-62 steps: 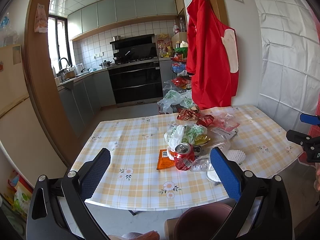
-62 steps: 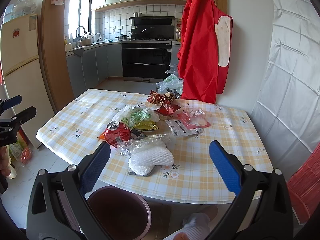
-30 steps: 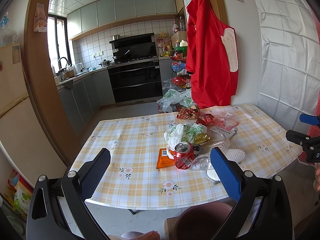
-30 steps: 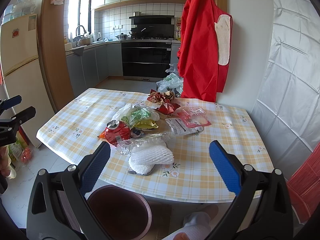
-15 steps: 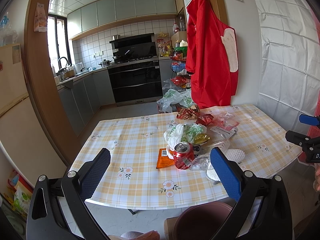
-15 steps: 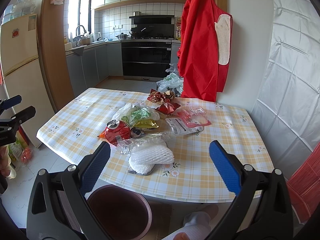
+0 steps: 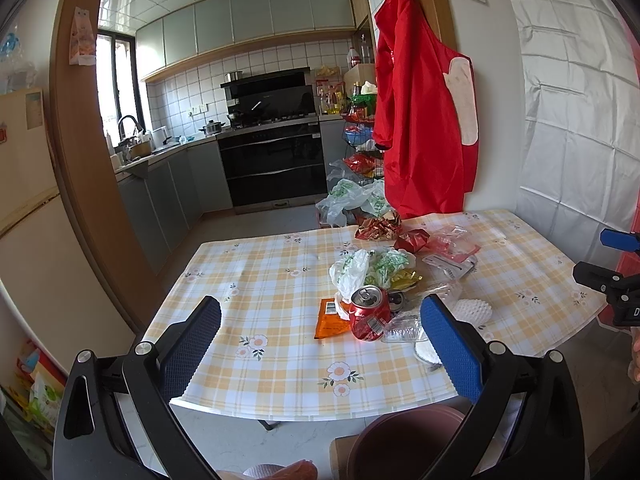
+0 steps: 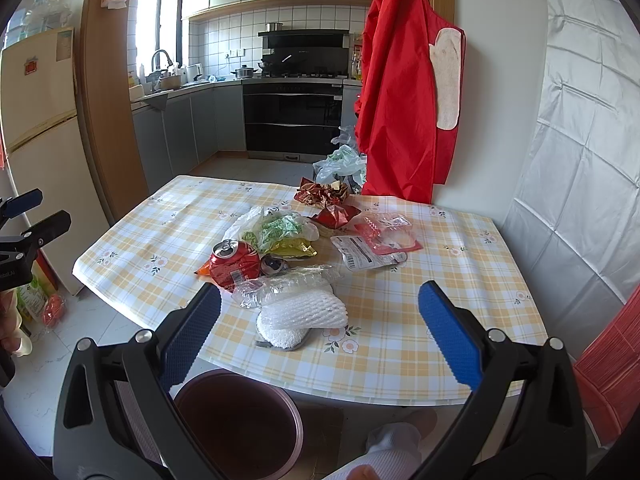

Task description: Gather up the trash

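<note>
Hovering near the bench point(image 8: 400, 344) edge, the left hand-held gripper point(image 7: 320, 340) and right hand-held gripper point(image 8: 318, 330) have fingers spread apart, empty. From left: crushed red soda can point(image 8: 234, 262), white foam net sleeve point(image 8: 304, 314), dark round bin point(image 8: 236, 424) below.

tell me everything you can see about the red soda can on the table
The red soda can is metal with a silver top, its pull-tab opening facing up and toward the left gripper's side. It looks dented and leans rather than standing straight. It sits near the middle of the checked tablecloth, at the front of the trash pile, resting on an orange wrapper, with a crumpled clear plastic tray against it. Neither gripper touches it.
</note>
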Demonstrator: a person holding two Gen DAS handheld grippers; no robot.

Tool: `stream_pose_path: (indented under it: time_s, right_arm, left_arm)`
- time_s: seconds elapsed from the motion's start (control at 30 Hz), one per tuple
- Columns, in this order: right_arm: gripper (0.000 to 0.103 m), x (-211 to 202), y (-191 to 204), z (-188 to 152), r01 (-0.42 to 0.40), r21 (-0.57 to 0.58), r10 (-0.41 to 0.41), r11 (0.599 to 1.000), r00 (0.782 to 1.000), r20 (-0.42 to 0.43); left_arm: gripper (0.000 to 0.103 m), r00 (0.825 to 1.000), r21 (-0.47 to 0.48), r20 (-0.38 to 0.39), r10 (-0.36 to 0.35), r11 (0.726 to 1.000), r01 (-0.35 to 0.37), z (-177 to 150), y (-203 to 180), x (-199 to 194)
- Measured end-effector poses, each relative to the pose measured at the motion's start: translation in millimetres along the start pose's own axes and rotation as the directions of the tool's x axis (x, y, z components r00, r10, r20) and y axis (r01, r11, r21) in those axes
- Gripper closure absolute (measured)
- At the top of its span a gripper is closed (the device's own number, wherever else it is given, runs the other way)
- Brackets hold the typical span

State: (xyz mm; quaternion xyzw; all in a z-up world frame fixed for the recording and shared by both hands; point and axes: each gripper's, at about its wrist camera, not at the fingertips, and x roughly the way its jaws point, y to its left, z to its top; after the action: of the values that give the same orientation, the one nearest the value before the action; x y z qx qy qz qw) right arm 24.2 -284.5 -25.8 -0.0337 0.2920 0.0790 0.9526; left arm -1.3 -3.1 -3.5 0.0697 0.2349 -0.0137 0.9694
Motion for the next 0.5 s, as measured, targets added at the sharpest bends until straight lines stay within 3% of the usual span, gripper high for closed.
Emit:
stream_pose_path:
  time_s: [0.2,0.4,0.5]
  right_arm:
    - [0.006,3.4,0.3,-2.8,0.001,0.002,-0.001,1.0,1.0,-0.009]
    - [0.005,26.1,-9.5,-16.8,-0.017,0.066,0.018,0.998,1.0,-0.009]
    - [0.005,50.0,-21.5,-27.6,-0.037,0.143,0.045,0.989,0.998,-0.048]
  left_arm:
    - [0.005,0.997,-0.021,-0.032,-0.063,0.998,0.062,-3.9,5.0,13.4]
    - [0.005,1.0,-0.012,0.001,-0.018,1.0,0.018,-24.5,7.7,33.1]
    - [0.005,0.999,0.003,-0.033,0.01,1.0,-0.01,-40.3,8.4,52.8]
